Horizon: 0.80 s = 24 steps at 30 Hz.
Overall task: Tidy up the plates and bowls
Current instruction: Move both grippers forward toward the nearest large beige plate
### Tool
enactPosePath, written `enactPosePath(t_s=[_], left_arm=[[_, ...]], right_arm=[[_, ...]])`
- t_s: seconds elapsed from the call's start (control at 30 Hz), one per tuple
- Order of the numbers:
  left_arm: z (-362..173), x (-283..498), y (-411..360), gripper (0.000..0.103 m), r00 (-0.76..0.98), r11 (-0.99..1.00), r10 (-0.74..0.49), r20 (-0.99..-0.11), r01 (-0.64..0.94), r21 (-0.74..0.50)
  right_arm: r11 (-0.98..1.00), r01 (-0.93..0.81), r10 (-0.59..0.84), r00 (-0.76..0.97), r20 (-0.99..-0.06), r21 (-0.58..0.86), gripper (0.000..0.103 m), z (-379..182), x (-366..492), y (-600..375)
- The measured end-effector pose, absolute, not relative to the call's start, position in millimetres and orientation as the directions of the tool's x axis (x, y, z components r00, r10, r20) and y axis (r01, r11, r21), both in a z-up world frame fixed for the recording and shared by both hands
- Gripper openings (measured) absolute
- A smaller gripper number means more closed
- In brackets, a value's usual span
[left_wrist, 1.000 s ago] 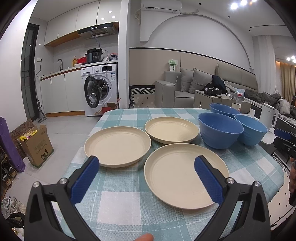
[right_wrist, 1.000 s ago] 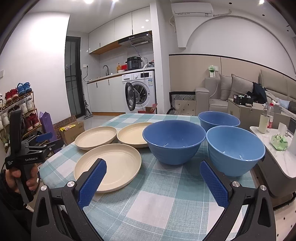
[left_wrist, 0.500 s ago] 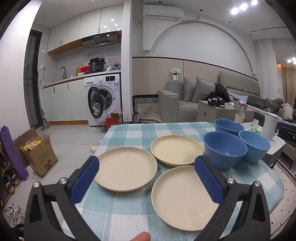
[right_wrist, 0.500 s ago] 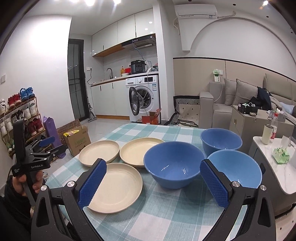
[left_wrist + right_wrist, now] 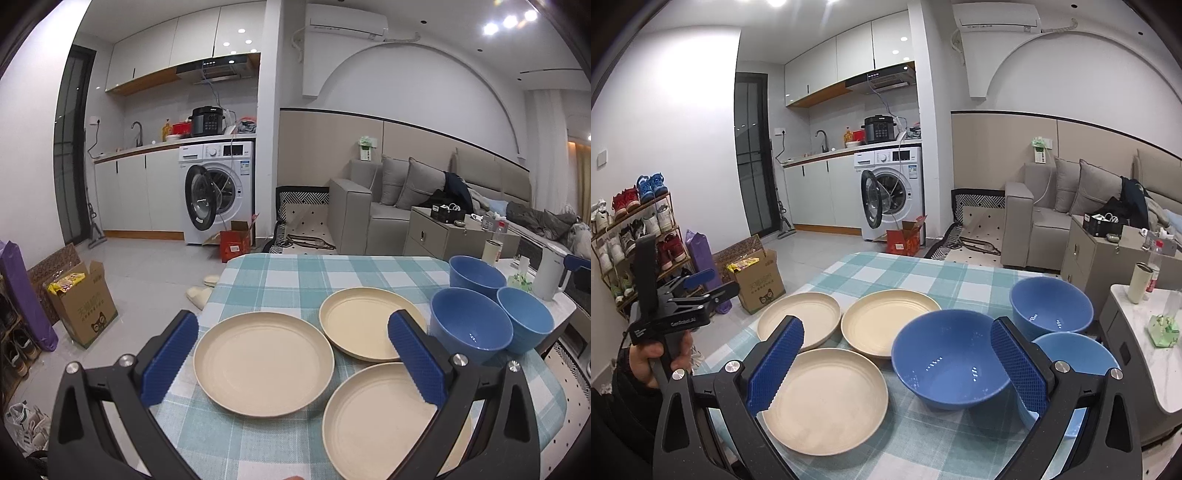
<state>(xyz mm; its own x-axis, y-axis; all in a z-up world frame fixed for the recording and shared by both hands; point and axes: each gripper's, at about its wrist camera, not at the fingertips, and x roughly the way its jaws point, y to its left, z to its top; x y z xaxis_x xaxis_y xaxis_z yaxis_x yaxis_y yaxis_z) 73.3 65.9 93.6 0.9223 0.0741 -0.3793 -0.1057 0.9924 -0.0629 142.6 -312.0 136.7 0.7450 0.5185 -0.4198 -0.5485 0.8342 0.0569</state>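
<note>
Both grippers have pulled back and up from the teal checked tablecloth since a second ago, so all the dishes look smaller now. The left gripper and the right gripper have their blue pads wide apart and hold nothing. Three round cream plastic plates lie toward 9 o'clock of the table, and three deep blue bowls stand toward 3 o'clock. I judge no stacking has begun yet.
</note>
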Motion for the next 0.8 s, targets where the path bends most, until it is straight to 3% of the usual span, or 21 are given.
enactPosePath(t_s=[0.43,0.8], left_arm=[[105.2,121.0,62.1,0.103,0.903,0.997,0.047,-0.426,-0.067,-0.033],[97.9,172.4,62.4,0.103,0.871,0.998,0.026,-0.491,-0.047,-0.031]], right_arm=[[0.818,-0.572,0.531,0.716,-0.453,0.055,0.103,159.9,186.1,-287.9],[0.823,-0.564,0.505,0.678,-0.535,0.063,0.103,164.4,243.4,-273.8]])
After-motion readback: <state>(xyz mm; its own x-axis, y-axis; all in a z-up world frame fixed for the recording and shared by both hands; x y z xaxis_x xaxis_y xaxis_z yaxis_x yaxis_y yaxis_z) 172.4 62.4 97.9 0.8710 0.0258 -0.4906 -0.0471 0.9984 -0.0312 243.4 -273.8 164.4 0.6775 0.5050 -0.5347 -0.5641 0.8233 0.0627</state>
